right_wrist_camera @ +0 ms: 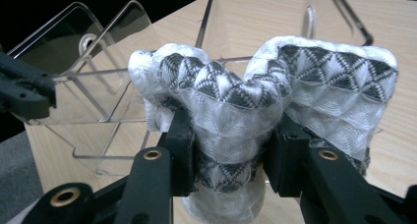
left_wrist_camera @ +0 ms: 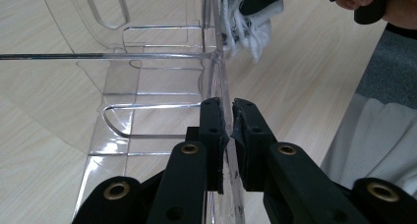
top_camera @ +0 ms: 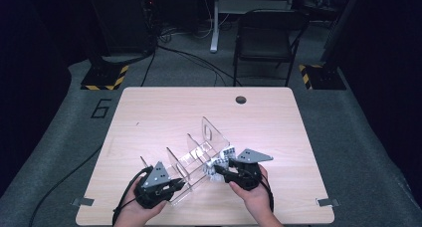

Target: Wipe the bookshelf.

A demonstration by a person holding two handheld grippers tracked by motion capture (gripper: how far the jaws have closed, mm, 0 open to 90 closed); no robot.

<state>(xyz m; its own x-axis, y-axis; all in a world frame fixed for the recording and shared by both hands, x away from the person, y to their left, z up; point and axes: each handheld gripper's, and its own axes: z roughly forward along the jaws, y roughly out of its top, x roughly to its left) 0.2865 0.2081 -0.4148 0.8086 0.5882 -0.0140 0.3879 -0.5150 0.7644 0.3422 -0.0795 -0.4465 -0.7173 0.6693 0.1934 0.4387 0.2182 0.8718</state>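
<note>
Both grippers grip: left gripper (left_wrist_camera: 228, 135) pinches rack wall (left_wrist_camera: 216, 76); right gripper (right_wrist_camera: 228, 150) squeezes cloth (right_wrist_camera: 236, 101).

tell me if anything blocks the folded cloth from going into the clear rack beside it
Nothing visible does. The right claw holds the black-and-white cloth right at the side of the clear divider rack, whose slots look empty. The left claw is clamped on the rack's side wall, away from those slots.
</note>
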